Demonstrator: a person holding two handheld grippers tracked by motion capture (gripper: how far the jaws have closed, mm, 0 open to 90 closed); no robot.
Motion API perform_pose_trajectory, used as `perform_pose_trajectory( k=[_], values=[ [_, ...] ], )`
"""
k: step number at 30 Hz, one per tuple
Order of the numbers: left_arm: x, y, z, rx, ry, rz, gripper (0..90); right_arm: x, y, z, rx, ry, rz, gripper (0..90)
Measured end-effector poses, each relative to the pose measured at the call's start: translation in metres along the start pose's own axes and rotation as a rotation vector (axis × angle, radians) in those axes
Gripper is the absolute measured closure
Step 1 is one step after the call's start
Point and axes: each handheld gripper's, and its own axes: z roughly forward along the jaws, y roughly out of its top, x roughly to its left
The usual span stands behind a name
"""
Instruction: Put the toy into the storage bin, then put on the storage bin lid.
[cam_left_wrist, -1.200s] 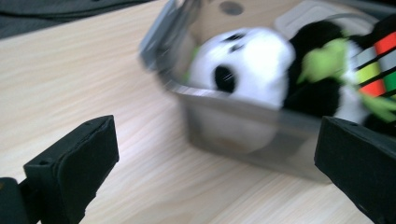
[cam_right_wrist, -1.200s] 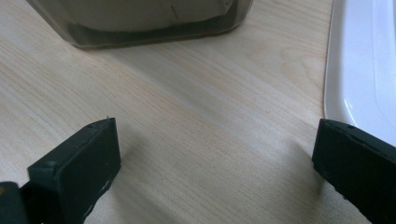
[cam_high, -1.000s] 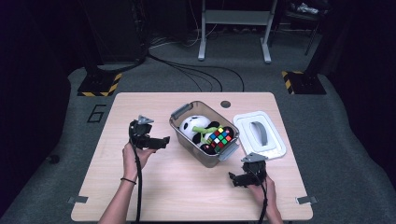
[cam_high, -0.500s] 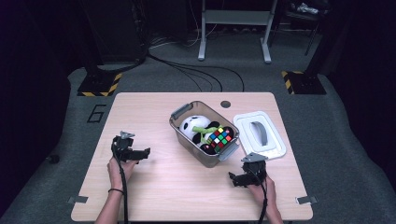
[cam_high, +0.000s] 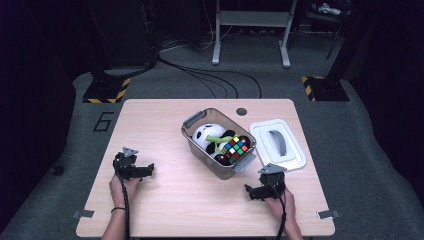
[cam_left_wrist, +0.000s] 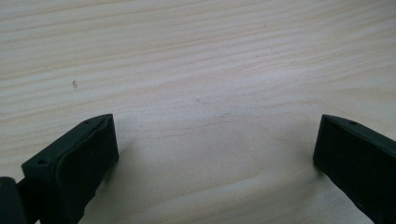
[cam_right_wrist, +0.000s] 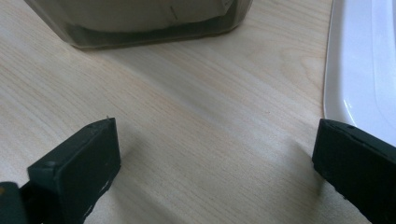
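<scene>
Resting on the counter (cam_high: 200, 200), both grippers stand with jaws apart and empty: left gripper (cam_high: 148, 171) well left of the bin (cam_high: 218, 144), right gripper (cam_high: 248, 192) just below it.

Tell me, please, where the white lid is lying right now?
In the high view, the white lid lies flat on the table's right side, beside the bin, just beyond the right gripper.

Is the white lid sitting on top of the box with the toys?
No, the white lid lies flat on the table beside the open box.
</scene>
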Motion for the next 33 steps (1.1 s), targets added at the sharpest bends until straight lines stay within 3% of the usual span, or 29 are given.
perform_pose_trajectory(
  k=[4, 33],
  values=[
    [0.0011, 0.0006, 0.0004, 0.001, -0.011, 0.02, 0.0, 0.0003, 0.0, 0.0, -0.001, 0.0, 0.004, 0.0],
    [-0.0005, 0.0004, -0.0002, 0.002, -0.007, 0.015, 0.3, 0.0015, 0.0007, 0.0006, -0.002, -0.004, 0.026, 0.0]
  ],
)
